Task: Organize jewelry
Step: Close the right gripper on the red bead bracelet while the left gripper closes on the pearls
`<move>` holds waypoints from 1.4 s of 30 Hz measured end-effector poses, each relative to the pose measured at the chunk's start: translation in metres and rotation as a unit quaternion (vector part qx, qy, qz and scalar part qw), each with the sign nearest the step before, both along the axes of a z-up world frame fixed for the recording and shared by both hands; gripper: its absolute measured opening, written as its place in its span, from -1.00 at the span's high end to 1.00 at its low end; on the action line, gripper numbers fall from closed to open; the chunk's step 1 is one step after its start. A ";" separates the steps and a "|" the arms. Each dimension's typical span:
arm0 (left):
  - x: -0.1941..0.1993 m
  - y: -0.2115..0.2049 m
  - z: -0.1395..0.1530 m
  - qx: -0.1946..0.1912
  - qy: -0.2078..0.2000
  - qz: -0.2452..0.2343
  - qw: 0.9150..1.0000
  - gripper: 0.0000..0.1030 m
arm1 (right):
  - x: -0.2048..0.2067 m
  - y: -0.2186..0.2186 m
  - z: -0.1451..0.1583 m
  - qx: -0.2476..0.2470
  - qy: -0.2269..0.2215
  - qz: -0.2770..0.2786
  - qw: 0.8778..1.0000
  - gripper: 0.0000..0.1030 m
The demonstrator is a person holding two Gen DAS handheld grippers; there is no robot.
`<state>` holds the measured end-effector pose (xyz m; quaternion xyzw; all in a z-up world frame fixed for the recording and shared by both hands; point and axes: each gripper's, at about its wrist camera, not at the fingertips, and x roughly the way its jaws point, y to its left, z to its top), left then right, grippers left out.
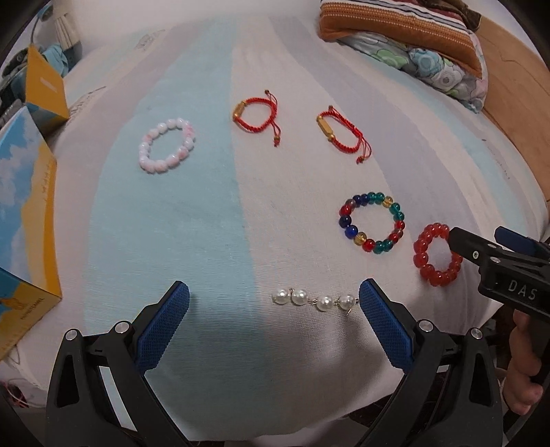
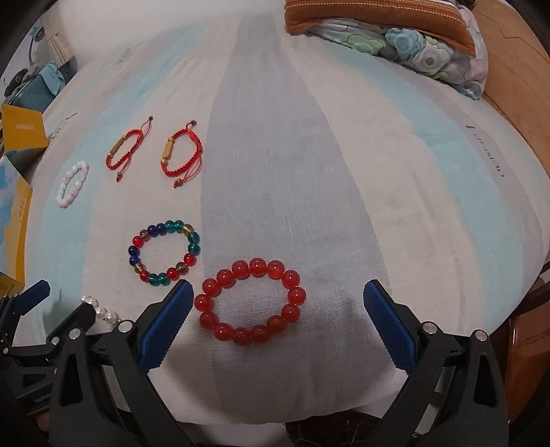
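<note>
Six jewelry pieces: three bead bracelets (image 2: 250, 301), two red cords (image 1: 256, 115), one pearl strand (image 1: 318, 300); both grippers (image 1: 274, 321) (image 2: 277, 323) gape.

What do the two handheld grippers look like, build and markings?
Both the left gripper and right gripper match: black plastic frames with silver screws and two fingers faced with blue textured pads. The left wrist view shows white "DAS" lettering on the right gripper's body and a bare hand on its handle.

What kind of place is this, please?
Most likely a bedroom at home: the bracelets lie on a striped sheet over a mattress, pillows are piled at the far end, and a wooden bed frame runs beside them.
</note>
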<state>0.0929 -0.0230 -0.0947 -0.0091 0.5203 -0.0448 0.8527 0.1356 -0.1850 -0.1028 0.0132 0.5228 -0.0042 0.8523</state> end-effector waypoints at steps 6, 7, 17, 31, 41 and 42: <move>0.006 -0.002 -0.012 0.005 0.010 0.004 1.000 -0.88 | 0.005 -0.002 -0.008 0.001 0.012 -0.004 1.000 -0.77; 0.007 -0.002 -0.012 0.005 0.011 0.006 1.000 -0.88 | 0.006 -0.002 -0.010 0.000 0.015 -0.005 1.000 -0.76; 0.016 -0.003 -0.025 0.011 0.031 0.009 0.999 -0.79 | 0.013 -0.001 -0.023 -0.013 0.042 -0.011 0.999 -0.45; 0.016 -0.002 -0.023 0.007 0.035 0.007 0.999 -0.40 | 0.018 -0.003 -0.038 -0.011 0.069 -0.012 0.997 0.08; 0.008 0.005 -0.019 0.011 0.032 0.006 0.999 0.32 | 0.017 0.000 -0.038 -0.021 0.072 -0.021 0.997 0.43; 0.007 0.005 -0.018 0.012 0.032 0.003 0.999 0.39 | 0.016 0.000 -0.038 -0.021 0.072 -0.021 0.997 0.46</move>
